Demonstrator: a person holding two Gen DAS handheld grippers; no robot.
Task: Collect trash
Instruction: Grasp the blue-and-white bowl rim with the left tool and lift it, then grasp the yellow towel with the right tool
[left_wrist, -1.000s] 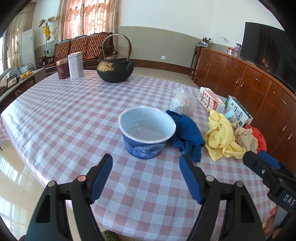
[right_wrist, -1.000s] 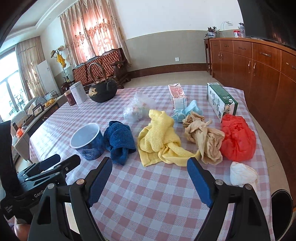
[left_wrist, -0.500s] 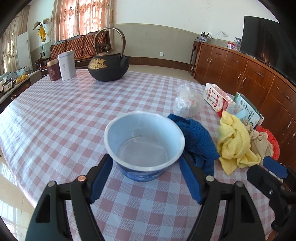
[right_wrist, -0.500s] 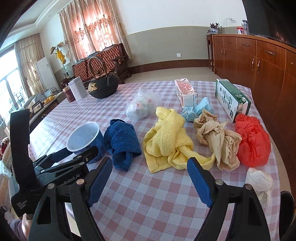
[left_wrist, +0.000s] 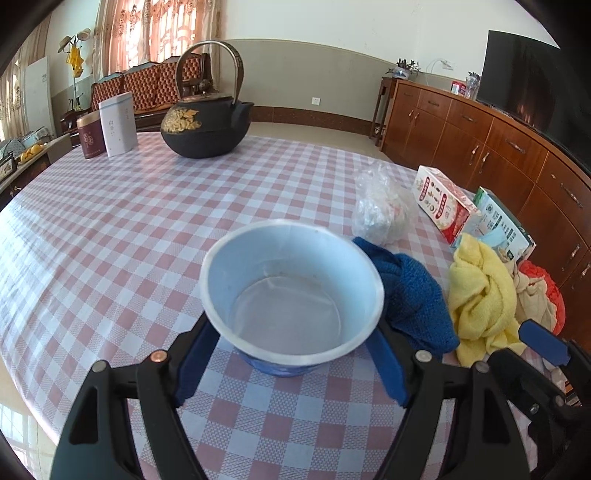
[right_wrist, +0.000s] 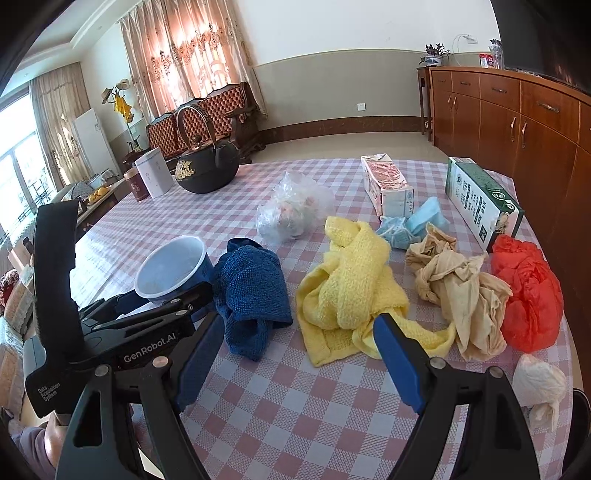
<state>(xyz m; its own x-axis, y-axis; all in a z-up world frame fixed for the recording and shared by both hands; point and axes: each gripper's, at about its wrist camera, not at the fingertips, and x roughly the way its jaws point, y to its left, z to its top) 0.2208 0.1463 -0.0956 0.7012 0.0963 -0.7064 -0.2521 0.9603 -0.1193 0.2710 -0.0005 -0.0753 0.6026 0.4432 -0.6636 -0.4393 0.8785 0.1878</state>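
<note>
left gripper (left_wrist: 291, 354) straddled bowl (left_wrist: 291, 295) at near table (left_wrist: 110, 229) edge; fingers spread, at or near wall, contact not confirmed. bowl upright, empty, touching blue cloth (left_wrist: 413, 295). judged light, thin-walled, crushable; grip below rim on opposite sides, gentle force. right gripper (right_wrist: 299, 350) released, hovering before yellow cloth (right_wrist: 347, 291); soft, pinch at bunched fold.
</note>
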